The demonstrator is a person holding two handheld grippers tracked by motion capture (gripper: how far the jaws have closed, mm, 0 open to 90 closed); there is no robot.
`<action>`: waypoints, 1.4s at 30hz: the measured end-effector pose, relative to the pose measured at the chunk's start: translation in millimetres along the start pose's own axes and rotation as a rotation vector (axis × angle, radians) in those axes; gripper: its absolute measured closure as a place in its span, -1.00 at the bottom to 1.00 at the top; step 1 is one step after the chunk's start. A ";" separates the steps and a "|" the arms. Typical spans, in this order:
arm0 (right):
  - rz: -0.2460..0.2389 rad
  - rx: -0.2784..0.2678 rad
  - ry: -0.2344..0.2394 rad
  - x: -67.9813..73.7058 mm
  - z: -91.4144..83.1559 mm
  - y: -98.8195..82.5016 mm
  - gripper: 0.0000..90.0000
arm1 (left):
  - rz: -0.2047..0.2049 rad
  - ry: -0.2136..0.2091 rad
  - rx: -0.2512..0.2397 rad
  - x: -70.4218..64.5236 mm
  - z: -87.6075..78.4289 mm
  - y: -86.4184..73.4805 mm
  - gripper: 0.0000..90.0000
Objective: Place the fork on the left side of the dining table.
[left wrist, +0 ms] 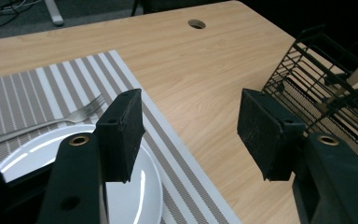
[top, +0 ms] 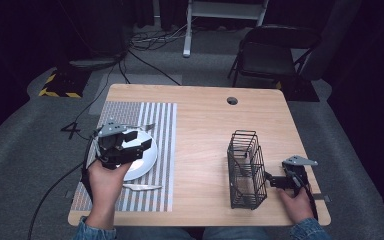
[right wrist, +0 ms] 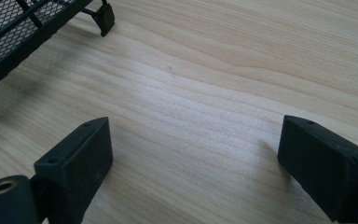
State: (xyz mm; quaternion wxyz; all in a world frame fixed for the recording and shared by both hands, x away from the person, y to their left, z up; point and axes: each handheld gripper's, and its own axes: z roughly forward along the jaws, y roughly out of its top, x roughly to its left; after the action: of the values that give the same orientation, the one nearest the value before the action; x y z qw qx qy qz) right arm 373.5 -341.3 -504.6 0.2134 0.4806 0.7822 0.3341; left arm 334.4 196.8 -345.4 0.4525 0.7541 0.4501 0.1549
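The wooden table (top: 205, 125) carries a striped placemat (top: 162, 150) on its left part and a black wire basket (top: 246, 170) standing toward its right front; taking the basket as the landmark, a broad band of bare wood lies to its left as far as the placemat's edge, and more bare wood runs behind it up to a round cable hole (top: 232, 100) near the far edge. A white plate (top: 147, 155) sits on the placemat, well left of the basket, with a fork (left wrist: 51, 122) lying just beyond its far rim and a knife (top: 141, 187) on the placemat just in front of it, near the table's front edge. The left gripper (left wrist: 191, 135) hovers over the plate, its jaws spread wide with nothing between them; its own view looks across the open wood to the basket's mesh side (left wrist: 317, 88), which the high view gives only from above. The right gripper (right wrist: 193, 163) is held low just right of the basket, close to the table's right front corner, jaws wide apart and empty over bare wood; its view catches the basket's lower frame and one foot (right wrist: 103, 18) resting on the tabletop, a detail too small to make out from the high view.
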 end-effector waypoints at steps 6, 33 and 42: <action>0.000 0.000 0.000 0.0 0.0 0.0 -0.78 | 0.009 -0.016 0.008 -6.1 7.9 -12.5 -0.10; 0.000 -0.001 0.001 0.0 -0.1 0.0 -0.77 | 0.028 -0.079 0.054 -30.4 64.1 -68.2 -0.17; 0.000 0.000 0.001 0.1 -0.1 0.0 -0.77 | 0.069 -0.118 0.103 -45.2 83.9 -74.6 -0.17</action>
State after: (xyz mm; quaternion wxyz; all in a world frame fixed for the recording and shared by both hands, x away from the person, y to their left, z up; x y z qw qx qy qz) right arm 373.4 -341.3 -504.5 0.2130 0.4804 0.7823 0.3346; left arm 323.3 128.0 -444.5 0.4332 0.7993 0.4037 0.1023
